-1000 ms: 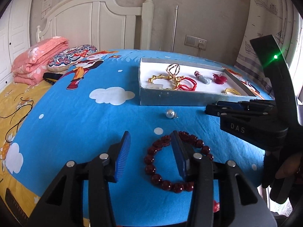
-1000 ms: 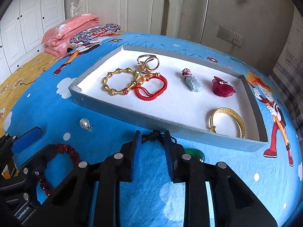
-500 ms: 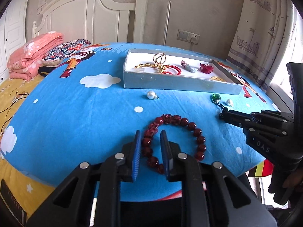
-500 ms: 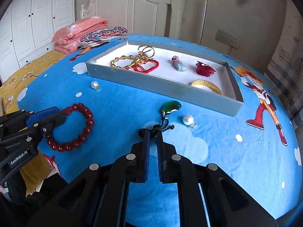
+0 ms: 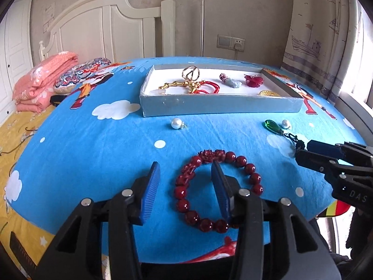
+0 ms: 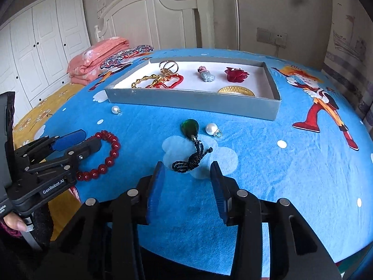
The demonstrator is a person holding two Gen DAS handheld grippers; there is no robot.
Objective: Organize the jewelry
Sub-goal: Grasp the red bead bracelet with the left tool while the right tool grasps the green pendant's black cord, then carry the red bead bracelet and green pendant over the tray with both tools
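A dark red bead bracelet [image 5: 219,186] lies flat on the blue bedspread. My left gripper [image 5: 185,170] is opening around the bracelet's left side, and its pads are clear of the beads. A green pendant [image 6: 190,127] lies on its black cord [image 6: 190,162]. The cord's end lies loose between the opening jaws of my right gripper [image 6: 186,166]. The grey tray [image 5: 221,105] further back holds gold and red pieces. Each gripper also shows in the other view: left gripper [image 6: 77,140], right gripper [image 5: 310,149].
One pearl [image 5: 175,123] lies in front of the tray's left end, another pearl [image 6: 211,128] beside the green pendant. Folded pink bedding [image 5: 44,79] and a white headboard [image 5: 112,23] are at the back left. The bed's edge runs just below both grippers.
Both grippers were shut half a second ago, the left on the bracelet's beads and the right on the black cord; both now stand open, with bracelet and cord lying free on the bedspread.
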